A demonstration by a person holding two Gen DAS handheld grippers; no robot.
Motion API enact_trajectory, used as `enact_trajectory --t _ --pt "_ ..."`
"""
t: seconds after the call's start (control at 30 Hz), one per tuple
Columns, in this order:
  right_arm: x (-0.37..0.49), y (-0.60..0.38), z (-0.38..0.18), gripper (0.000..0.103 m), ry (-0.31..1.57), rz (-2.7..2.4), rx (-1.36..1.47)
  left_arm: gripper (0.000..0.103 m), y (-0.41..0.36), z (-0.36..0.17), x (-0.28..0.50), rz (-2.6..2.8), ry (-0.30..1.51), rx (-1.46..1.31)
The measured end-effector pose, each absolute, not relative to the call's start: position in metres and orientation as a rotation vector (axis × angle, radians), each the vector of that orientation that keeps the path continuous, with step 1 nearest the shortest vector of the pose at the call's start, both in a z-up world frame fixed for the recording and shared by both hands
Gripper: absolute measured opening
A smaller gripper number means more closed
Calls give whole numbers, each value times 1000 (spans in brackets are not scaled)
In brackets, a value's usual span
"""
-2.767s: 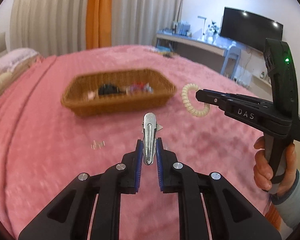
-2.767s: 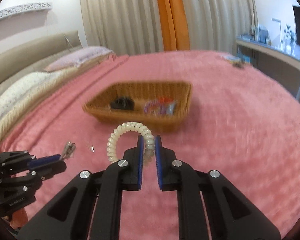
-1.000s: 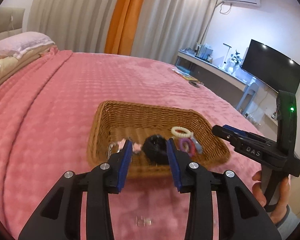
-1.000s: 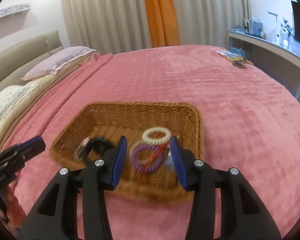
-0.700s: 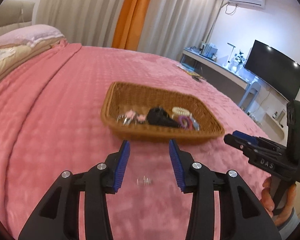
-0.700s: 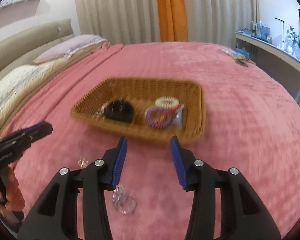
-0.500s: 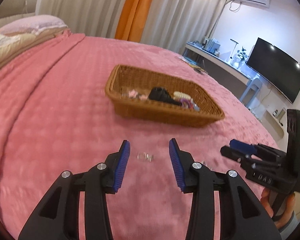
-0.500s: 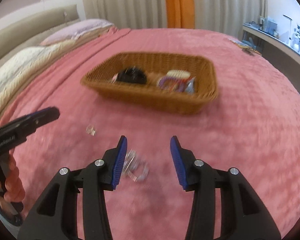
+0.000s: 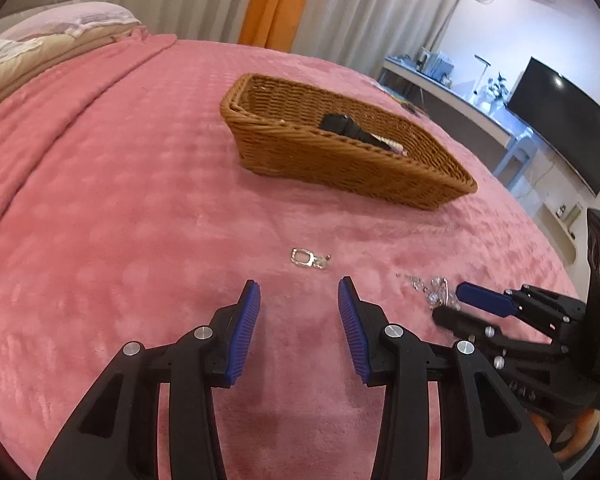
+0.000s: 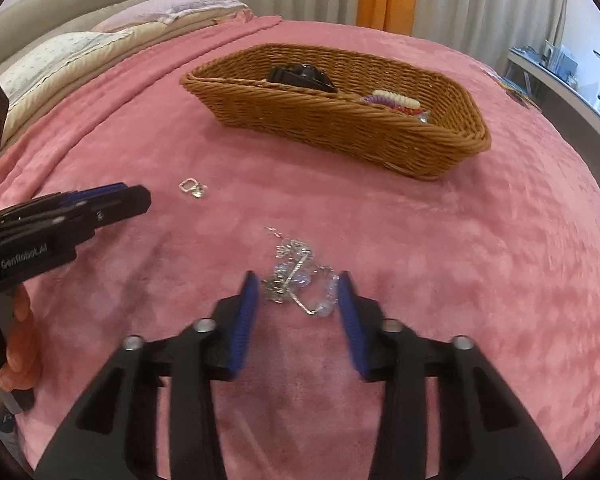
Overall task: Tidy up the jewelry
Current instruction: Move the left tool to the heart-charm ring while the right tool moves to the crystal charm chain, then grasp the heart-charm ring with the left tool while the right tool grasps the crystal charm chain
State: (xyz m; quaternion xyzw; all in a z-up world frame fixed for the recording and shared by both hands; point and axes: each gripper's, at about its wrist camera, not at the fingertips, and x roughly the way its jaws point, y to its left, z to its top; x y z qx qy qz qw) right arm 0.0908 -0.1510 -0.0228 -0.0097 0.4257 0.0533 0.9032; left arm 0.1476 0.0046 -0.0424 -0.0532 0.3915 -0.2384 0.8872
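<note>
Basket (image 10: pixel 340 120) on bed (image 10: pixel 500 264) already holds black clip (image 10: pixel 300 74), coil hair ties (image 10: pixel 392 101), more I can't make out. Two pieces left on blanket: small silver clasp (image 9: pixel 306 258) and tangled silver chain (image 10: pixel 298 280).

My left gripper (image 9: pixel 299 304) has jaws spread, empty, clasp just ahead of tips. My right gripper (image 10: pixel 296 300) has jaws just been closing, chain between them, pads not yet pressing on it.

Path to basket clear; only near rim to lift over. Chain loose, may trail or snag on plush.

The basket (image 10: pixel 336 120) is sitting on the bed (image 10: pixel 480 260); nearer, a chain (image 10: pixel 300 284) and a clasp (image 9: pixel 307 258) are lying apart.
</note>
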Motion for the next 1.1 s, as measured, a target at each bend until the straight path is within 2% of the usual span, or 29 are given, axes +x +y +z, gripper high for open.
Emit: enact_trajectory --t 0.1,0.4,0.8,0.87,0.97,1.1 --pt "92 -155 -24 20 880 99 -12 37 -3 -41 148 -522 826 -89" --pt "96 -172 -27 19 881 113 58 37 -38 -54 170 -528 935 6" --pt "99 -173 -31 19 887 126 81 37 -57 -57 189 -518 897 105" --pt "99 -174 -31 19 884 124 81 31 -56 -57 187 -511 888 103" --pt "97 -175 -31 16 873 121 80 9 -53 -58 186 -507 887 92" --pt "94 -178 -28 14 852 132 106 9 -53 -56 180 -507 859 111"
